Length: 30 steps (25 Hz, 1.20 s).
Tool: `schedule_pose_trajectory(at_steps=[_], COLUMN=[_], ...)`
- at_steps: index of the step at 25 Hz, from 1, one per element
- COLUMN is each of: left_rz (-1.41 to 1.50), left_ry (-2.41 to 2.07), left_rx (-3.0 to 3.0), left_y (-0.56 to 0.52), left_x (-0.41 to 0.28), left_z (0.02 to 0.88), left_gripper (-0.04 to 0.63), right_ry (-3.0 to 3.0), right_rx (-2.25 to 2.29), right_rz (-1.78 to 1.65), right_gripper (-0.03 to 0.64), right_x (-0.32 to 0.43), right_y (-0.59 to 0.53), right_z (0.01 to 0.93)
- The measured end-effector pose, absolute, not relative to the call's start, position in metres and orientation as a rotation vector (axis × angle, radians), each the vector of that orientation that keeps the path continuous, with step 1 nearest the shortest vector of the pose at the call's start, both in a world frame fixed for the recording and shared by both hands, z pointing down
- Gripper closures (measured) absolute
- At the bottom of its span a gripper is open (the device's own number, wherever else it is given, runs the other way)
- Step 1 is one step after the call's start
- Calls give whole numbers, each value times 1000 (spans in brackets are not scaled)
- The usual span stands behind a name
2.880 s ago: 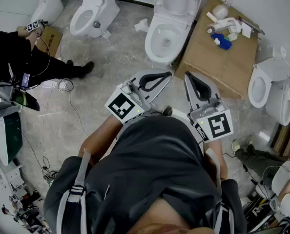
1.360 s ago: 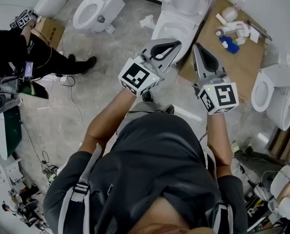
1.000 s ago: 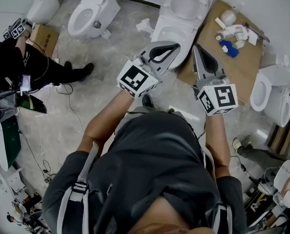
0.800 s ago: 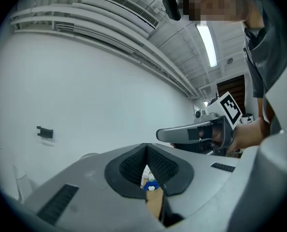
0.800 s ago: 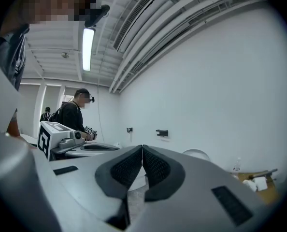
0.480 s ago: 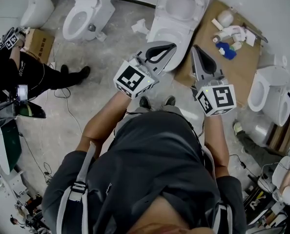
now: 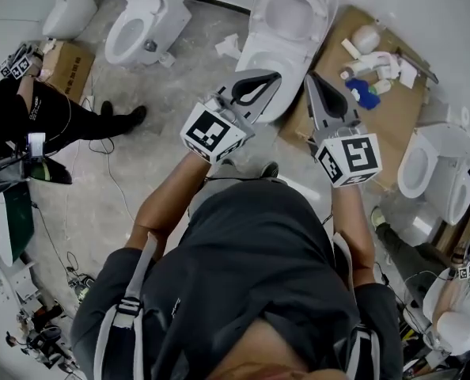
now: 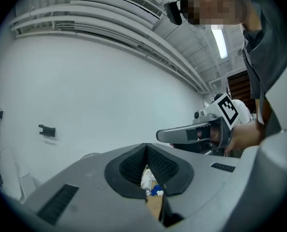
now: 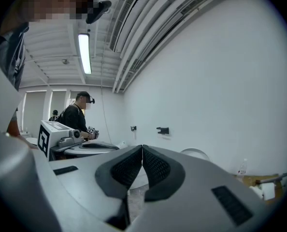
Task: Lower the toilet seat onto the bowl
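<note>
The white toilet stands at the top middle of the head view, with its seat raised above the bowl. My left gripper hovers over the bowl's near rim, jaws shut with nothing between them. My right gripper is just to the right, over the bowl's edge and the cardboard, also shut and empty. In the left gripper view the pads meet at the left gripper's tip, and the right gripper shows beside it. The right gripper points at the wall, its tip shut; a white rounded shape shows behind.
A cardboard sheet right of the toilet carries white fittings and a blue item. More toilets stand at top left and at the right. A person in black stands at the left by a box.
I have stepped closer to the toilet and lifted both grippers up over its bowl's near edge. Both have stayed shut and empty throughout.
</note>
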<state>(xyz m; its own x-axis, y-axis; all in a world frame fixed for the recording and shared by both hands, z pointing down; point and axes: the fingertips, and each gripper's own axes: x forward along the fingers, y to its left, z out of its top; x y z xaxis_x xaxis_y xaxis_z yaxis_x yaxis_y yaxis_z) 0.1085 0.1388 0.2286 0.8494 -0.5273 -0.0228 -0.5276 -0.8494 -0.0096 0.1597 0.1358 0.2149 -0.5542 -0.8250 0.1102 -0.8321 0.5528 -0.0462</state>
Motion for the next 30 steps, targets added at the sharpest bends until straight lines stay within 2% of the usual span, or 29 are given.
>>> schedule_pose_trajectory(at_steps=[9,30], left_rz=[31,54], left_ry=[852,628], left_rx=[-3027,-3098], left_y=[122,44], left_x=[102,20], left_z=[233,232], left_gripper=[592,592], right_ry=[-2689,-2543], right_rx=[1447,1680], right_rz=[165,152], right_gripper=[609,609], right_x=[155,88], right_y=[116,47], right_z=[220,215])
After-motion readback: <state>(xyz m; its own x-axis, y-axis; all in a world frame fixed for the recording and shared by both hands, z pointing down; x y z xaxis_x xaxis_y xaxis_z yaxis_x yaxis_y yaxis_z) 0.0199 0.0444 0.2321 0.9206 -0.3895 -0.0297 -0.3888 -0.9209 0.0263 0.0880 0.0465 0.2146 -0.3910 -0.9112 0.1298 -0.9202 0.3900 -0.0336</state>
